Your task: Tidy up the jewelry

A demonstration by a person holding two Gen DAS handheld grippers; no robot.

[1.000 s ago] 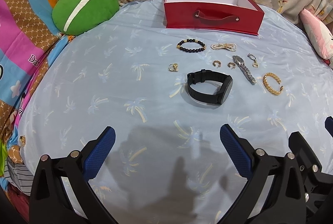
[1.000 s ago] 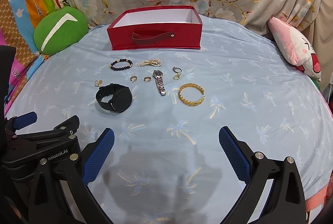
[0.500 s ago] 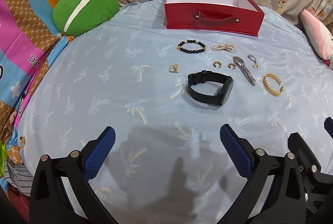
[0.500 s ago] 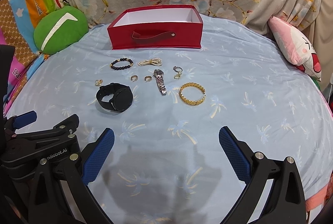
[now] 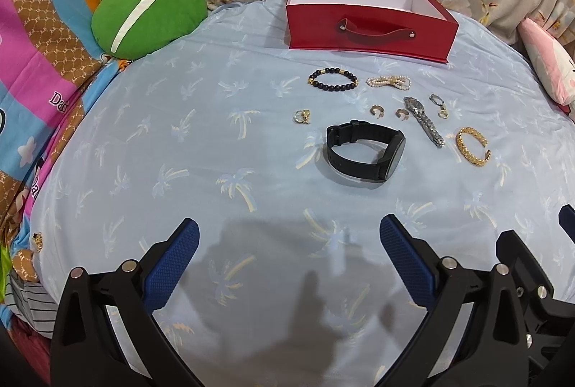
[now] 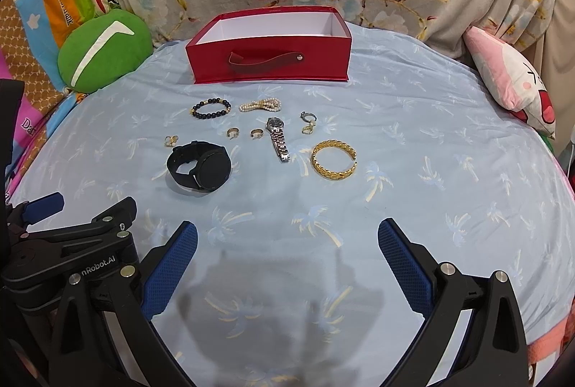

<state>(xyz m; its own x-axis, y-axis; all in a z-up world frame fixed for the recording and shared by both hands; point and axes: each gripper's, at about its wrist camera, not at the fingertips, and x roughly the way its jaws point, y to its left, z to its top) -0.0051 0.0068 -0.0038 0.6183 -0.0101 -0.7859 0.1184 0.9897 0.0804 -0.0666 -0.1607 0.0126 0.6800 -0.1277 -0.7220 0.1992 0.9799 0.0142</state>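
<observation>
Jewelry lies on a light blue sheet in front of an open red box (image 5: pixel 370 13) (image 6: pixel 269 52). A black watch (image 5: pixel 366 155) (image 6: pixel 201 167) lies nearest. Behind it are a black bead bracelet (image 5: pixel 332 78) (image 6: pixel 211 108), a pearl bracelet (image 5: pixel 389 82) (image 6: pixel 260 105), a silver watch (image 5: pixel 424 121) (image 6: pixel 278 139), a gold cuff (image 5: pixel 472 151) (image 6: pixel 333 159) and several small rings and earrings (image 5: pixel 302 116) (image 6: pixel 233 132). My left gripper (image 5: pixel 289 243) and right gripper (image 6: pixel 287 243) are both open and empty, well short of the jewelry.
A green round cushion (image 5: pixel 147 14) (image 6: pixel 104 50) lies at the back left. A pink plush toy (image 6: pixel 514 77) (image 5: pixel 546 63) lies at the right edge. Floral fabric rises behind the box. The left gripper's body (image 6: pixel 68 243) shows at the lower left of the right wrist view.
Both views have shifted very slightly. The jewelry and the box have not moved. Both grippers stay open.
</observation>
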